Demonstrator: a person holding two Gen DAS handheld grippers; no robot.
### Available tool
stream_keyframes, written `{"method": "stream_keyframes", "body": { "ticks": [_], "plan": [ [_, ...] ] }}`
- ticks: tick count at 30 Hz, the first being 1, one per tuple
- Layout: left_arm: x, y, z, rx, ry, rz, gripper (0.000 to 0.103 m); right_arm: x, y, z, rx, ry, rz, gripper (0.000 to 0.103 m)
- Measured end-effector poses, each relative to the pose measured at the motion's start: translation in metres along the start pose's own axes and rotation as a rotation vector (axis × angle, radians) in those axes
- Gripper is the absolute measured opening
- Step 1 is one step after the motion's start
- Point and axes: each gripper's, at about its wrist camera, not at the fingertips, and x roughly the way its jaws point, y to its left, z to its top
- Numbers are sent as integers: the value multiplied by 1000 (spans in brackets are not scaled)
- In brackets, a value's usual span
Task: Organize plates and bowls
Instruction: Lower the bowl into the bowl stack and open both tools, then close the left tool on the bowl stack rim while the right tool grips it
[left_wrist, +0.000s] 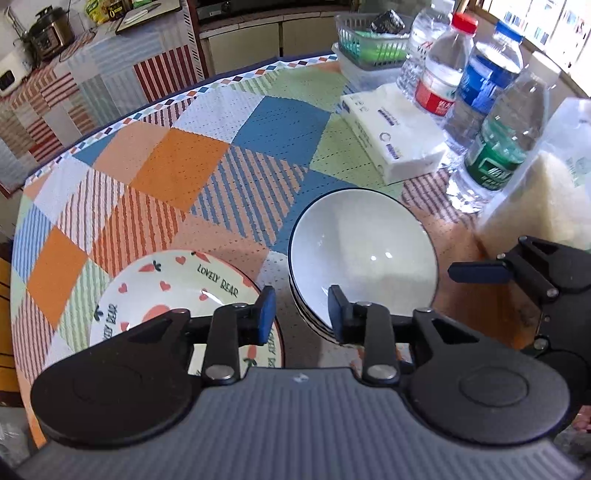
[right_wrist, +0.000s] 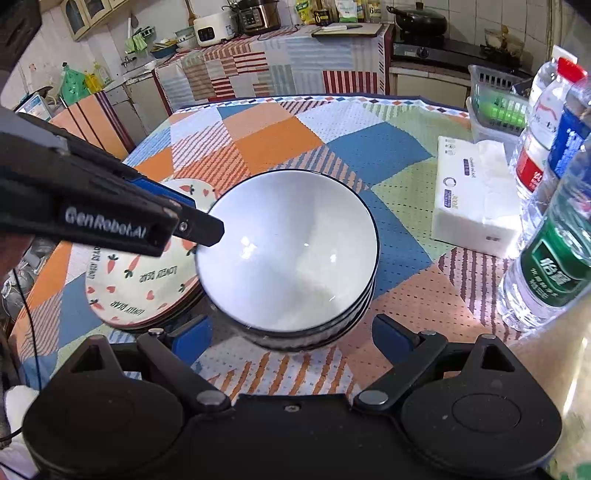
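A stack of white bowls with dark rims (left_wrist: 364, 254) (right_wrist: 288, 254) stands on the patchwork tablecloth. To its left lies a stack of "Lovely Bear" carrot plates (left_wrist: 177, 291) (right_wrist: 140, 280). My left gripper (left_wrist: 301, 310) is open and empty, hovering between the plates and the bowls, its right finger over the bowls' near rim. In the right wrist view it (right_wrist: 199, 229) reaches in from the left. My right gripper (right_wrist: 291, 332) is wide open and empty, its fingers on either side of the bowl stack's near base. It also shows at the right edge of the left wrist view (left_wrist: 480, 273).
A tissue pack (left_wrist: 391, 133) (right_wrist: 476, 206) lies behind the bowls. Several water bottles (left_wrist: 495, 122) (right_wrist: 546, 236) stand at the right, beside a plastic bag (left_wrist: 546, 192). A basket on a box (left_wrist: 369, 44) sits at the far right. The table's far edge (left_wrist: 147, 107) faces kitchen counters.
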Motion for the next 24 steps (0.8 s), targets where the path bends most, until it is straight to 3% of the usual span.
{"method": "stream_keyframes", "body": {
  "ticks": [6, 14, 19, 24],
  "plan": [
    [-30, 3, -14, -8, -27, -35, 36, -38, 15, -13, -55, -54, -30, 96],
    [-48, 0, -41, 26, 14, -60, 41, -74, 36, -35, -115, -112, -64, 96],
    [-44, 0, -52, 14, 26, -94, 56, -75, 50, -48, -148, -150, -65, 96],
    [-29, 1, -61, 1, 23, -82, 60, -59, 53, -57, -164, -173, -46, 96]
  ]
}}
